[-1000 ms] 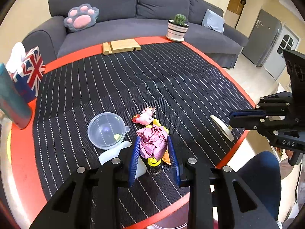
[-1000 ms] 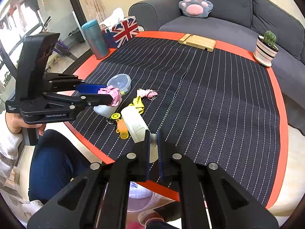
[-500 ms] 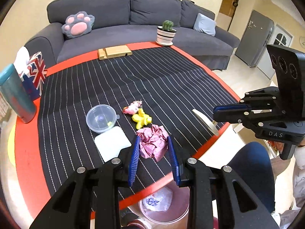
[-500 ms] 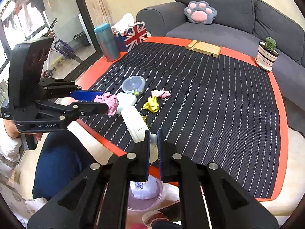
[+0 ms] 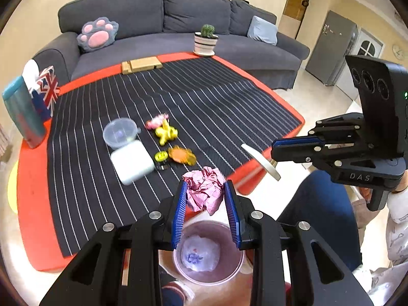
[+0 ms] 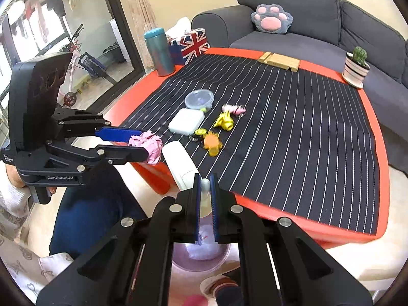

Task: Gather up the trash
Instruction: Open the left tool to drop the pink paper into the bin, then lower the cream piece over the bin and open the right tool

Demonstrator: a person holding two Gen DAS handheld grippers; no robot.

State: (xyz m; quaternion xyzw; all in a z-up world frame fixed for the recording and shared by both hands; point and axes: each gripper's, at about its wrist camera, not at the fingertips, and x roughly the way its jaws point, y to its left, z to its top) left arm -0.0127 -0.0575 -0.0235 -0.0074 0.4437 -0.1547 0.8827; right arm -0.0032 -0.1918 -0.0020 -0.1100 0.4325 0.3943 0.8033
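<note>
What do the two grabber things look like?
Both are matte black with silver screws and ridged blue pads. The left gripper reads "GenRobot.AI" in white; the right gripper reads "DAS" and carries an upright box with three round lenses. No cables show.

The left gripper (image 5: pixel 206 213) holds a paper wad (image 5: pixel 204 193) at the table's (image 5: pixel 33 191) near edge, above a bin (image 5: pixel 207 252) on the floor, which seems to hold a bag (image 5: pixel 200 252). Right of it, the right gripper (image 6: pixel 204 204) holds a plate (image 6: pixel 182 165) off the edge. On the cloth (image 5: pixel 204 97) behind lie toys (image 5: pixel 165 134), with a case (image 5: pixel 132 162) and a bowl (image 5: pixel 119 132) to their left. A sofa (image 5: pixel 178 25) stands beyond.
</note>
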